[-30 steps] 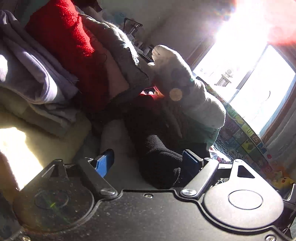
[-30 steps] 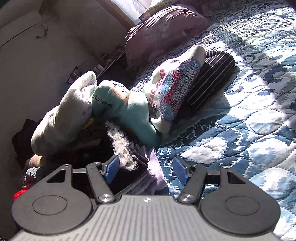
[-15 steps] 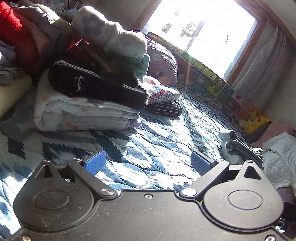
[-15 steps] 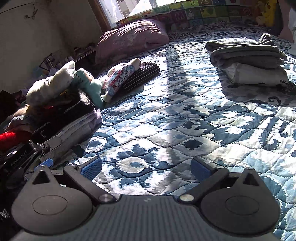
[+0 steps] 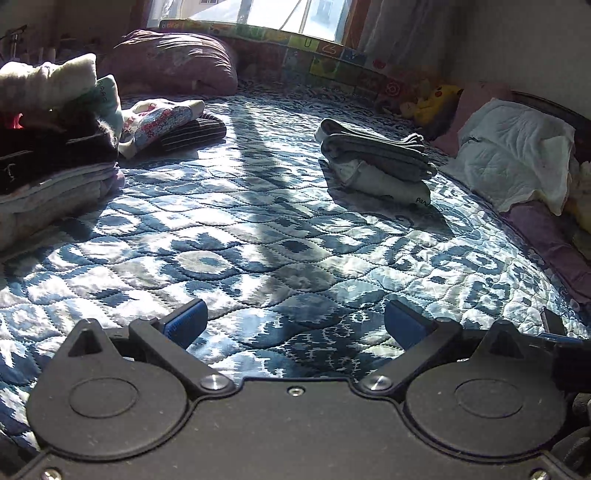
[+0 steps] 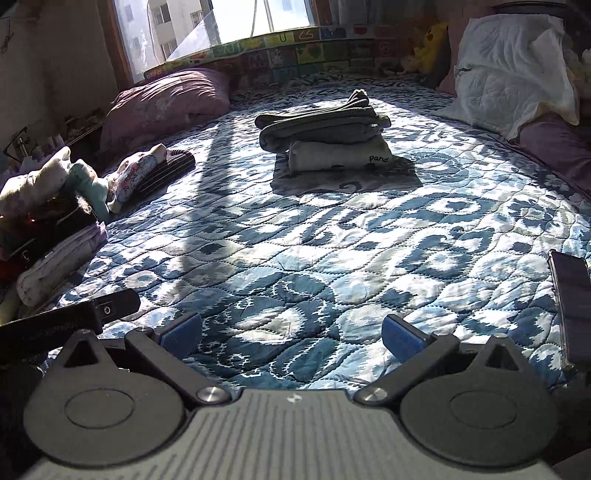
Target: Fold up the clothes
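Where the folded clothes [image 6: 321, 134] sit, toward the far middle of the bed, they form a neat stack: grey pieces on top, a white piece with dark lettering at the bottom. Same stack [image 5: 375, 160] shows in the left wrist view, right of centre, in sun, casting a shadow on the quilt [image 5: 258, 236]. Quilt is blue and white, patterned, bare between the stack and both grippers.

Unfolded pile [image 6: 55, 206] lies along the left edge of the bed: pale, mint, black and lilac pieces heaped together, a touch of red low down. Just beyond it, a floral piece rests against a dark striped one [image 6: 173, 162]. Well apart from the folded stack.

Left gripper [image 5: 293, 319]: jaws wide apart, nothing between the blue pads, low over the near part of the quilt. Right gripper [image 6: 290, 334]: likewise spread wide, empty, over the near edge. Part of the left tool shows at the lower left of the right wrist view.

Purple pillow [image 6: 166, 103] at the far left corner. White blanket [image 6: 513, 70] bunched along the right edge. Yellow soft toy [image 5: 436, 101] in the far right corner, by a coloured tile border under the window [image 6: 236, 18].
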Motion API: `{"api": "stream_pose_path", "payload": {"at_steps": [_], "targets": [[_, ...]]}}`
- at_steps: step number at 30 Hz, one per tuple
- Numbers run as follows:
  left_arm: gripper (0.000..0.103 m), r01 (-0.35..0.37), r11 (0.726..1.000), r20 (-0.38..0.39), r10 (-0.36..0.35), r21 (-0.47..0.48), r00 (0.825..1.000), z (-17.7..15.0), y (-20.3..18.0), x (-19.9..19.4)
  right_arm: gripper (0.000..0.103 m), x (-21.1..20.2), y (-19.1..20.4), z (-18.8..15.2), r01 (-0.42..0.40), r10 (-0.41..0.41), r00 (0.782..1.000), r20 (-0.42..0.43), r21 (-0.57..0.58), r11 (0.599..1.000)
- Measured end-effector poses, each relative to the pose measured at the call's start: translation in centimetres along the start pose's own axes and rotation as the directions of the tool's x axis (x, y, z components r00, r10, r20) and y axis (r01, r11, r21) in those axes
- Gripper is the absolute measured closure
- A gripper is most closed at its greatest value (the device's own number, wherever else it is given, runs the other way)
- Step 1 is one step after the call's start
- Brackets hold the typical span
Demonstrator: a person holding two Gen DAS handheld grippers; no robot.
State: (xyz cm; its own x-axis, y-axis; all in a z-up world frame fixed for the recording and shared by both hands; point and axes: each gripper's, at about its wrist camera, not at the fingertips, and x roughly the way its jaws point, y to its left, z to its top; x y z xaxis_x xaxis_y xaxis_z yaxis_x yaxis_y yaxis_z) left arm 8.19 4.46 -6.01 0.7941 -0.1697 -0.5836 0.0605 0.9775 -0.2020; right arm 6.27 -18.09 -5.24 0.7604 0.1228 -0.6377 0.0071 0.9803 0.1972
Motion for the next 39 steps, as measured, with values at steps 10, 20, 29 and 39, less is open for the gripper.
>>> {"api": "stream_pose_path", "payload": {"at_steps": [10, 20, 29, 39], "targets": [[0.000, -0.043, 0.999, 0.038, 0.043, 0.000, 0.998, -1.7, -1.4, -6.0, 0.000, -4.2, 0.5, -1.5, 0.008, -0.006, 0.999, 0.048, -0.052, 0.999], [0.000, -0.134, 0.991, 0.076, 0.131, 0.030, 0.988, -1.3, -2.5, -11.0, 0.000, -7.7, 2.1, -0.9, -0.023, 0.030, 0.997, 0.075, -0.088, 0.996], [0.000, -0.165, 0.983, 0.078, 0.159, 0.078, 0.984, -1.2, -3.8, -13.3, 0.000, -10.3, 2.4, -0.4, -0.034, 0.045, 0.993, 0.114, -0.096, 0.995], [0.001, -0.171, 0.982, 0.069, 0.165, 0.079, 0.984, -1.7, -4.1, -13.2, 0.000, -11.1, 2.5, -0.6, -0.042, 0.054, 0.992, 0.115, -0.107, 0.993]]}}
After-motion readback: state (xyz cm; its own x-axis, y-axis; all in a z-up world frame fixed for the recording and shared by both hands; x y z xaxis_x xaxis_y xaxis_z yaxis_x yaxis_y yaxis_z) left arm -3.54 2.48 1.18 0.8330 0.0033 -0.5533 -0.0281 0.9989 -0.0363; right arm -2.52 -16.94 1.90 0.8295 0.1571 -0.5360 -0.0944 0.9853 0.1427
